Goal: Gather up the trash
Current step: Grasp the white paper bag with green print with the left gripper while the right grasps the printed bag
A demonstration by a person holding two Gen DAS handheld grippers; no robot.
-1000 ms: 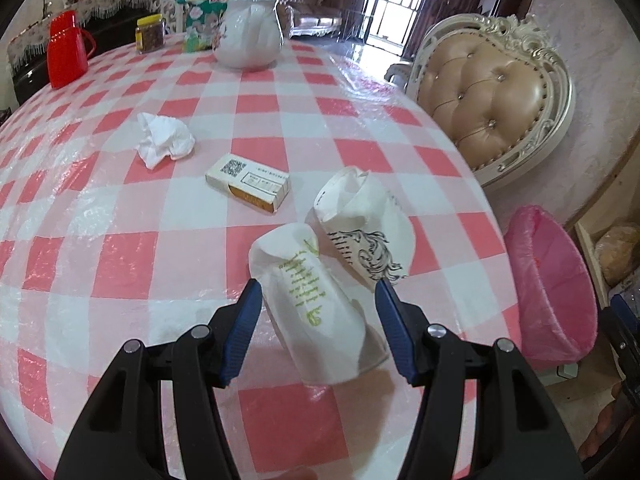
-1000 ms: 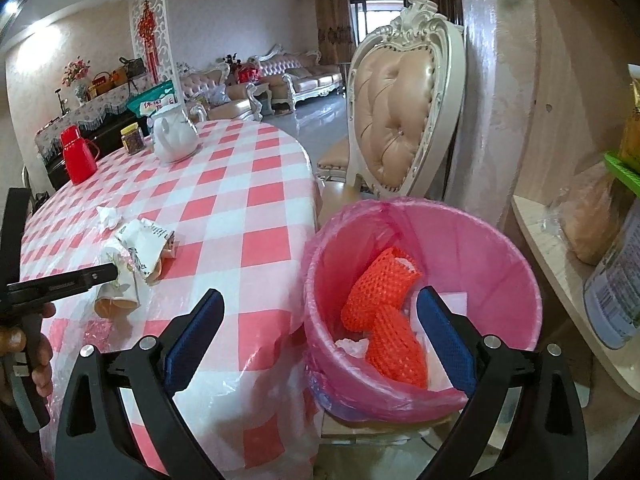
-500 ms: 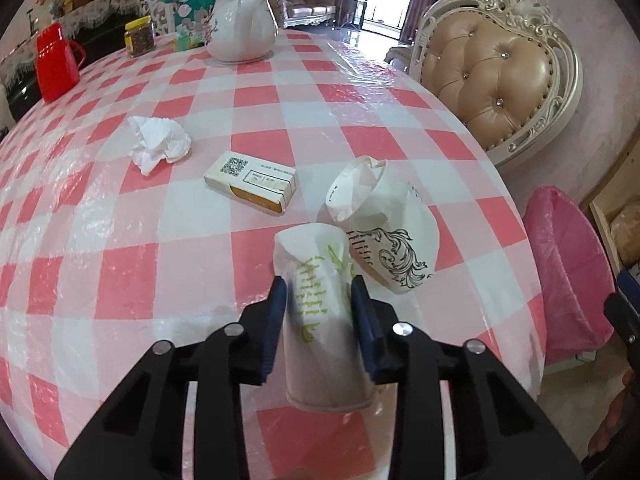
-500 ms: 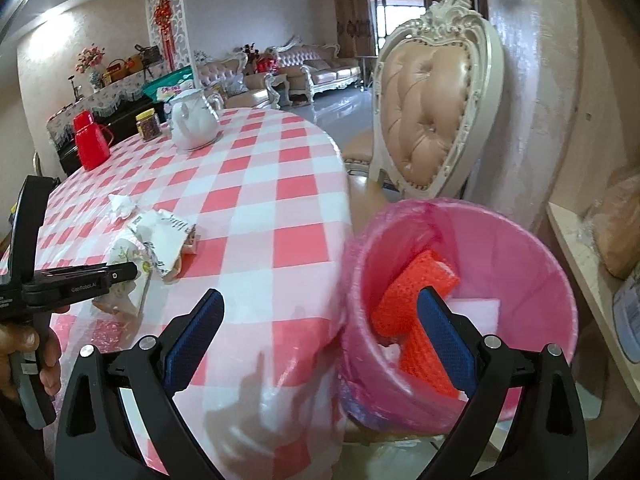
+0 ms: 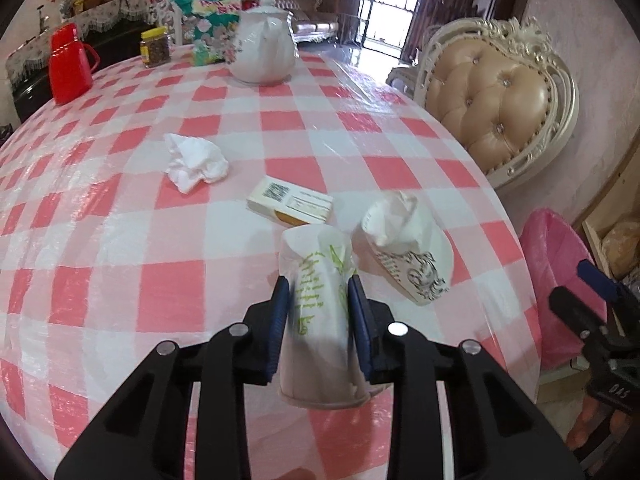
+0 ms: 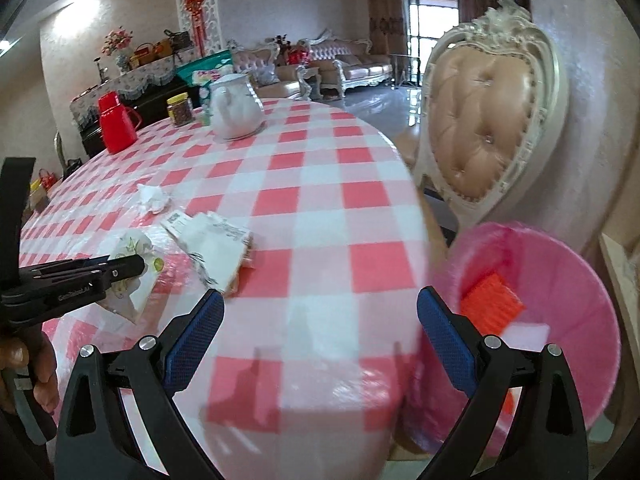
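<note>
The left hand-held gripper (image 5: pixel 319 312) has its two blue pads pressed against the sides of the paper cup with green print (image 5: pixel 320 320), which looks lifted just clear of the worktop (image 5: pixel 120 240), so the step in hand is judged to be carrying that cup to the pink-lined bin (image 6: pixel 560 280). Taking the bin as the landmark: it stands on the floor beside the worktop's edge, the held cup is well over the worktop from it, and the second paper cup with black scrollwork (image 5: pixel 404 240) lies between the held cup and the bin. To do this well, keep the squeeze gentle, since the thin cup will likely buckle and slip if pinched harder, and lift it high enough to pass over the black-printed cup and the worktop's edge before opening only once it is above the bin's mouth. The right hand-held gripper (image 6: pixel 320 336) is spread wide and holds nothing, hovering over the worktop's edge next to the bin, so route the left around it
</note>
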